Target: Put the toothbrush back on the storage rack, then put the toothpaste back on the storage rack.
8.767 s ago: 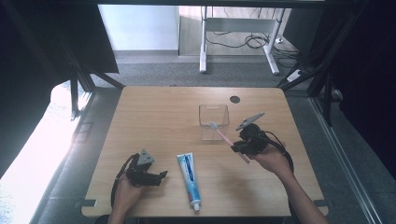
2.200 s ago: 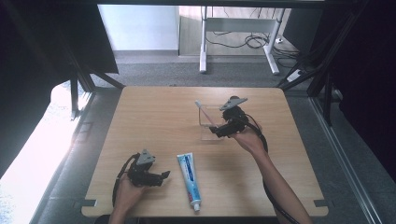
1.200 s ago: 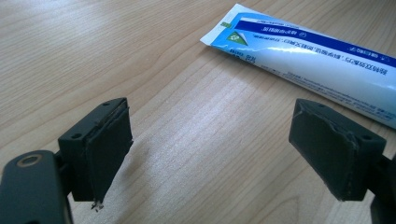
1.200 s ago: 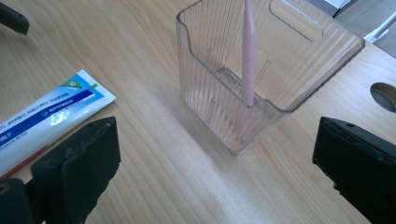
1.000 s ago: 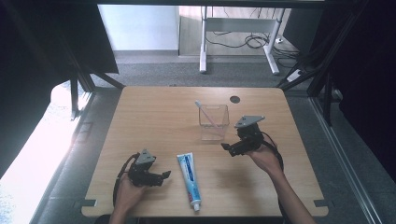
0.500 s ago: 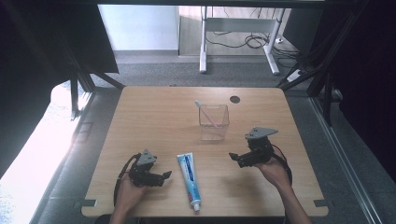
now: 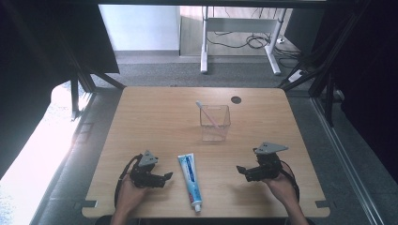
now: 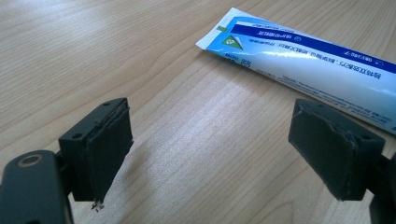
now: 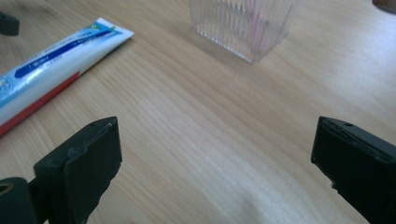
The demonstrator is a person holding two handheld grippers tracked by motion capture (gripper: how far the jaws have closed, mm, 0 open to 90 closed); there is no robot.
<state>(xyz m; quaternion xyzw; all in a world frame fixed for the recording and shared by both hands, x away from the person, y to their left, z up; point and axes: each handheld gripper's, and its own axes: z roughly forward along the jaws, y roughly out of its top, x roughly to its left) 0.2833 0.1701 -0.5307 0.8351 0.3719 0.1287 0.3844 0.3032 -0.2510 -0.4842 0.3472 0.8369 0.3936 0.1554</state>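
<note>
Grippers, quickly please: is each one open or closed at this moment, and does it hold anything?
Left gripper: open, holding nothing.
Right gripper: open, holding nothing.

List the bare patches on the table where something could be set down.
Free: the far-left stretch beyond the left gripper, left of the clear cup; the strip between toothpaste tube and right gripper; the far-right corner past the cup. Crowded: the near edge, where both hands and the tube lie, and the cup holding the toothbrush.
</note>
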